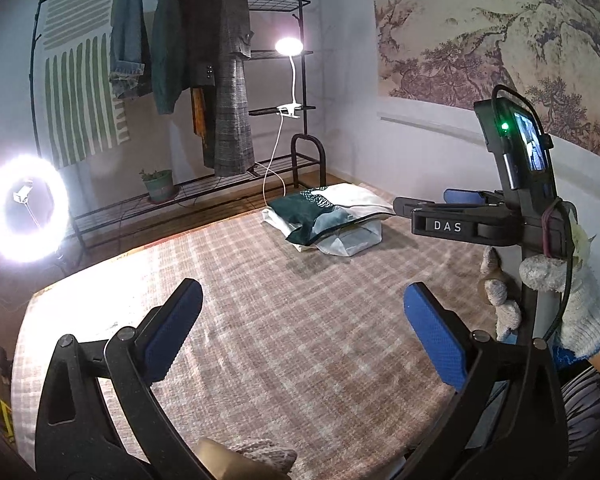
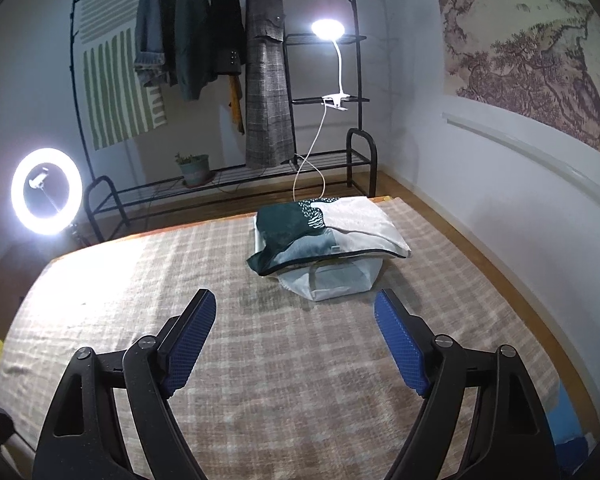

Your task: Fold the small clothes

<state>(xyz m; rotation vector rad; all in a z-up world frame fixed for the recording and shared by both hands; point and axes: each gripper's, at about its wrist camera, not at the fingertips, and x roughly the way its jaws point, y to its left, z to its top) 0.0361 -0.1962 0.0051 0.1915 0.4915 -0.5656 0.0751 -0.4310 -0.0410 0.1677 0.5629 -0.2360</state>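
Note:
A folded stack of cloth [image 1: 332, 216], dark green and white on top with a pale piece under it, lies at the far side of the checked blanket [image 1: 280, 340]. It also shows in the right wrist view [image 2: 328, 236]. My left gripper [image 1: 304, 304] is open and empty above the blanket, well short of the stack. My right gripper [image 2: 296, 320] is open and empty, just short of the stack's near edge. In the left wrist view the right gripper [image 1: 428, 200] shows from the side at the right, held by a gloved hand [image 1: 572, 292].
A black clothes rack [image 2: 260, 80] with hanging coats stands behind the blanket, with a clip lamp [image 2: 328, 28] and a potted plant [image 2: 194, 168]. A ring light [image 2: 46, 192] glares at the left. A white wall [image 2: 480, 200] runs along the right.

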